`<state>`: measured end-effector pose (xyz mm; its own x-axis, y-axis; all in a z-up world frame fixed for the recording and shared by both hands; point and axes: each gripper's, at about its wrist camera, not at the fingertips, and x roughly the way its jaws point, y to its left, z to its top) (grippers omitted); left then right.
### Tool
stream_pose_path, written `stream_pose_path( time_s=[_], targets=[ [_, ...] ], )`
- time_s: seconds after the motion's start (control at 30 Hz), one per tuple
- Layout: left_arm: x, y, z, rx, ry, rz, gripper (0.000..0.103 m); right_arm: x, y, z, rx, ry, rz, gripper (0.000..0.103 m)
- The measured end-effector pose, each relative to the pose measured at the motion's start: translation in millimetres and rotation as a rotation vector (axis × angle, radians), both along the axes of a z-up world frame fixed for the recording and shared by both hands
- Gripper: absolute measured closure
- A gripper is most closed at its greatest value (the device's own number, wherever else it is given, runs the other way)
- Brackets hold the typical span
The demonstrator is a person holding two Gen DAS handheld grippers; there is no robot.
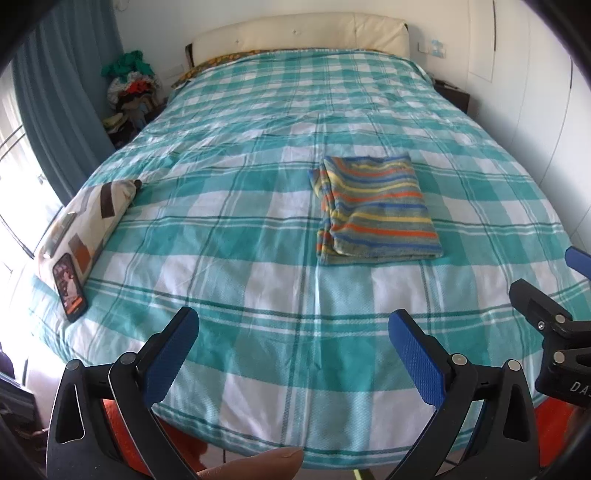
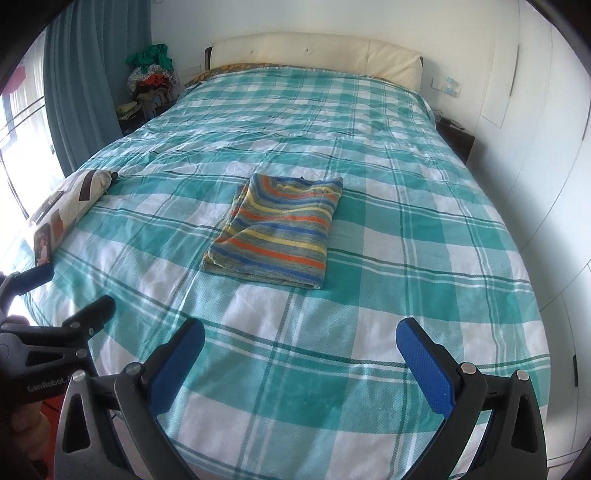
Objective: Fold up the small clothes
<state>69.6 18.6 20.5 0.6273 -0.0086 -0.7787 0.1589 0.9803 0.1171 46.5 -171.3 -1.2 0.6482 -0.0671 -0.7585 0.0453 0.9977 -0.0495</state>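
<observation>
A striped garment (image 1: 375, 208) in blue, orange, yellow and green lies folded into a flat rectangle on the green-and-white checked bedspread (image 1: 258, 229). The right wrist view shows the same striped garment (image 2: 277, 230) near the middle of the bed (image 2: 406, 258). My left gripper (image 1: 293, 332) hangs open over the bed's foot, well short of the garment, with nothing between its blue pads. My right gripper (image 2: 301, 345) is also open and holds nothing, likewise back from the cloth. Part of the right gripper (image 1: 546, 325) shows at the right edge of the left wrist view.
A patterned pillow (image 1: 88, 221) lies at the bed's left edge with a phone (image 1: 70, 286) leaning on it. A pile of clothes (image 1: 131, 85) sits by the curtain (image 1: 62, 92) at the far left. A cream headboard (image 1: 299, 35) and a dark nightstand (image 1: 452, 94) stand at the back.
</observation>
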Motion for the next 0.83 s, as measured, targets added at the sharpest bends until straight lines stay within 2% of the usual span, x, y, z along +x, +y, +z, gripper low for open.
stream_pose_path(
  time_s=[0.37,0.83],
  targets=[
    [5.1,-5.3,5.4,0.02,-0.005,-0.004,0.001,1.9,-1.4,10.0,-0.054,0.002,-0.021,0.001],
    [-1.2,-14.8,12.4,0.017,-0.038,-0.048,0.001,1.2,-6.1,10.7,-0.057,-0.001,-0.028,0.001]
  ],
)
